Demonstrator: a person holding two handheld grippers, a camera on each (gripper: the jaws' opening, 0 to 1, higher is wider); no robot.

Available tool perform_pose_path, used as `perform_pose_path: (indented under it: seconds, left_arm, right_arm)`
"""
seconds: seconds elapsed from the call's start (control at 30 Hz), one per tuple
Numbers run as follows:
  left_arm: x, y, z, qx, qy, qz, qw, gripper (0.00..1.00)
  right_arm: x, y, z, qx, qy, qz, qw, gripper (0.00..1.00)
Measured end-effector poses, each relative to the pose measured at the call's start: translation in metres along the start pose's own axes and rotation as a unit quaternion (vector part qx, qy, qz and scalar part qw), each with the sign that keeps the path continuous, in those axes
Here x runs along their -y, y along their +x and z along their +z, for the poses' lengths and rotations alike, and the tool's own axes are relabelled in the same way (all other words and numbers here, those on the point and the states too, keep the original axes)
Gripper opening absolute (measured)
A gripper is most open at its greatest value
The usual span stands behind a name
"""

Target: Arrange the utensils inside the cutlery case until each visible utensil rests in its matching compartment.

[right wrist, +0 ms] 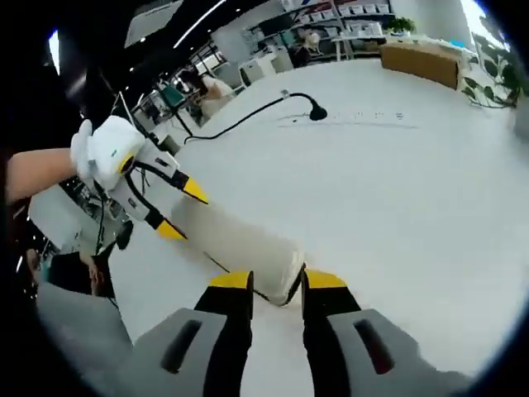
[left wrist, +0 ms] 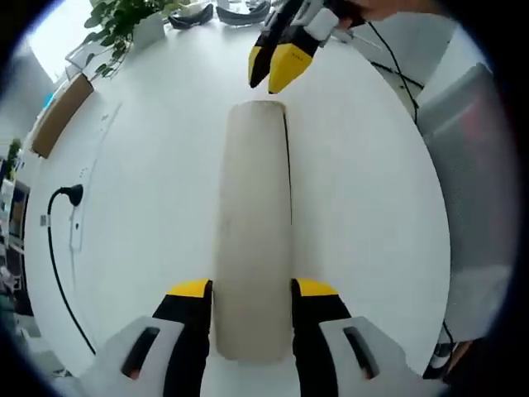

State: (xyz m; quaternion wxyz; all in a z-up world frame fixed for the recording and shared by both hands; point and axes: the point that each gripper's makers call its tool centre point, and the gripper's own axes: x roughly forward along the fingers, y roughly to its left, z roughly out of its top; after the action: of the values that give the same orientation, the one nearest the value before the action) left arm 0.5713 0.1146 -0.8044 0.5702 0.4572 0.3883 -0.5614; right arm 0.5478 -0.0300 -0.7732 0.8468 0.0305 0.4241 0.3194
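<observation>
A long beige cutlery case (left wrist: 252,223) lies closed on the white table (left wrist: 149,165); no utensils show. My left gripper (left wrist: 252,289) is shut on its near end, one yellow-tipped jaw pressed against each long side. In the right gripper view that same left gripper (right wrist: 182,211) clasps the case (right wrist: 235,240) at its far end. My right gripper (right wrist: 279,281) stands slightly open, and the case's other end sits just at the gap between its tips. The left gripper view shows the right gripper (left wrist: 274,73) hovering at the case's far end, apparently just off it.
A black cable with a plug (left wrist: 70,196) lies on the table to the left of the case. A potted plant (left wrist: 124,21) and a wooden box (left wrist: 58,112) stand at the far left edge. A person's arm (right wrist: 37,174) holds the left gripper.
</observation>
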Motion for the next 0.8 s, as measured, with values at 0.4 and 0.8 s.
perform_pose_path:
  seconds: [0.4, 0.8]
  left_arm:
    - [0.002, -0.003, 0.003, 0.012, 0.002, 0.007, 0.9999, 0.3]
    - [0.009, -0.005, 0.007, 0.009, 0.035, 0.012, 0.9993, 0.27]
  right_arm:
    - [0.003, 0.022, -0.008, -0.04, -0.109, 0.011, 0.9932, 0.52]
    - [0.009, 0.035, -0.011, -0.044, -0.175, 0.017, 0.9835, 0.64]
